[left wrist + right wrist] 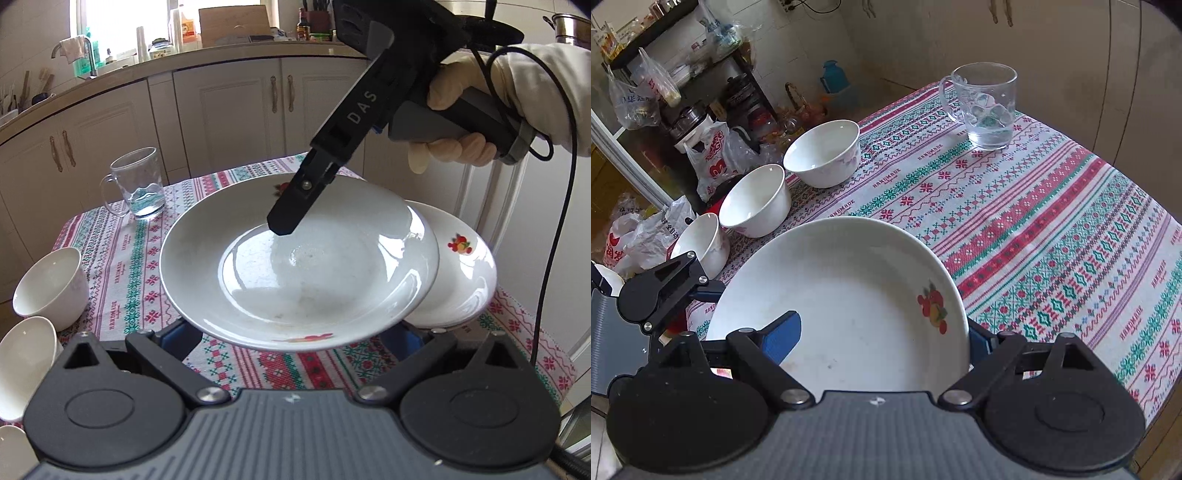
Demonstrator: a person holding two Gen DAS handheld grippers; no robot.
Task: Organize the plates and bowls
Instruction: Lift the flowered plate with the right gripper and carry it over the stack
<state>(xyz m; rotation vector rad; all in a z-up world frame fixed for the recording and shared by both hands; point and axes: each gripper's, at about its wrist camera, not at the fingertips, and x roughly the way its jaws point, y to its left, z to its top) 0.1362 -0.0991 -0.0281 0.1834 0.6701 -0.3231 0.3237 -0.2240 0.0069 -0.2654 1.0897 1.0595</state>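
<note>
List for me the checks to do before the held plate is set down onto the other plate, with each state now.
1. Right gripper hold: not ok. Its fingers straddle the upper plate rim, one above and one below, but stand wide apart.
2. Left gripper support: cannot tell. Its fingers are wide apart under the near rim, and contact is hidden.
3. Alignment: not ok. The upper plate sits off-centre, and the lower plate shows at one side.
4. Glass mug out of the way: ok, it stands apart.
5. Bowls out of the way: ok, they line the table edge.
</note>
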